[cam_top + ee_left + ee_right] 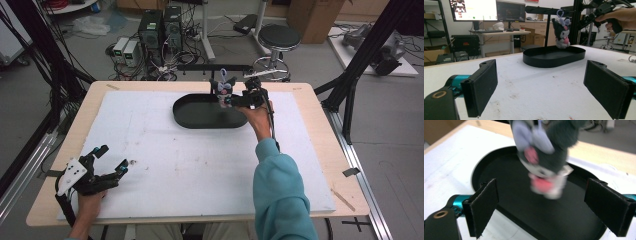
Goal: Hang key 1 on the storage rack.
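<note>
Your plush toy [544, 160] is a small dark grey figure with pale lilac ears or hood parts, a white face patch and a pink blob held low on its front — in the right gripper view it is blurred, so finer detail is lost. In the left gripper view the toy [561, 32] shows a lilac loop at the top of its head, and that loop reaches up to the black crossbar [544, 10] of a stand, so the figure hangs upright above the tray. From the high view it [223, 89] sits over the far right part of the black oval tray [195, 117], whether its base touches the tray floor you cannot tell.

Your right gripper [235, 101] is just beside the toy, on its right side, with both jaws wide apart and the toy ahead of the gap between them — nothing is clamped. The tray [499, 202] lies under that gripper.

Your left gripper [111, 161] is well apart from all this, at the near left corner of the white mat [200, 165], its 2 jaws also spread open and holding nothing.
</note>
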`<state>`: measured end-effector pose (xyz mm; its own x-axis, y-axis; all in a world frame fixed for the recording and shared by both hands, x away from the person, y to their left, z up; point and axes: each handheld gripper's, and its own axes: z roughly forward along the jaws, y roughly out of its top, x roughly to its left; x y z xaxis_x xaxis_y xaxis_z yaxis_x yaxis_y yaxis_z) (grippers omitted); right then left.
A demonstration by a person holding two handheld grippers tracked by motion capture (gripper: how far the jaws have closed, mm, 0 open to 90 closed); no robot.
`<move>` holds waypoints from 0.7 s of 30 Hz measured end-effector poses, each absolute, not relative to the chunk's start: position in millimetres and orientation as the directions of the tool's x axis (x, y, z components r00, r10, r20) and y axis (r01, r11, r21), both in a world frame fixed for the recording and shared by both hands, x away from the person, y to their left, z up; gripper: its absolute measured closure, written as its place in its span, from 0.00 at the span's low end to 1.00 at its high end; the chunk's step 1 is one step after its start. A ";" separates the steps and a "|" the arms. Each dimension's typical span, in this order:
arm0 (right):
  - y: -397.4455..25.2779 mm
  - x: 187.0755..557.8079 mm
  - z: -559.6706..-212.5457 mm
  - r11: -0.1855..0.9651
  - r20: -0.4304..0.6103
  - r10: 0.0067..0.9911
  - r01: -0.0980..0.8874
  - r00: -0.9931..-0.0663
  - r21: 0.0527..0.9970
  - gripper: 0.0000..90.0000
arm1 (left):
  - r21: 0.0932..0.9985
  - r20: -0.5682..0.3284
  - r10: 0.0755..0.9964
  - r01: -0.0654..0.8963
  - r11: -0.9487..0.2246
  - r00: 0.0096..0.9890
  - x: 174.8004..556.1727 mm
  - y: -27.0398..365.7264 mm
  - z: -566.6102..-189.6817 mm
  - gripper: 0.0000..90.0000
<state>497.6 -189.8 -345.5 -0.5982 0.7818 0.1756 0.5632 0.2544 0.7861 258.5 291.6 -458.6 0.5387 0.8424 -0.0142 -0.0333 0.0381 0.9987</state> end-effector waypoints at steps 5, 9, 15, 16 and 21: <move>-192.9 481.1 -336.0 0.281 0.184 0.716 0.520 -0.673 0.807 0.11 | 0.999 -0.011 0.843 -0.036 0.036 0.538 258.2 291.1 -458.6 0.14; -200.4 459.7 -326.6 0.285 0.143 0.682 0.440 -0.717 0.852 0.10 | 0.999 -0.012 0.843 -0.035 0.037 0.538 258.1 291.1 -458.6 0.14; -210.9 428.4 -318.7 0.262 0.089 0.657 0.337 -0.749 0.904 0.01 | 0.999 -0.013 0.843 -0.036 0.039 0.538 258.2 291.2 -458.6 0.14; -212.5 424.2 -317.7 0.260 0.077 0.654 0.319 -0.753 0.911 0.01 | 0.999 -0.013 0.843 -0.035 0.038 0.538 258.2 291.2 -458.6 0.14; -219.1 404.8 -314.9 0.238 0.057 0.658 0.279 -0.751 0.930 0.01 | 0.999 -0.013 0.842 -0.034 0.038 0.539 258.4 291.7 -458.6 0.14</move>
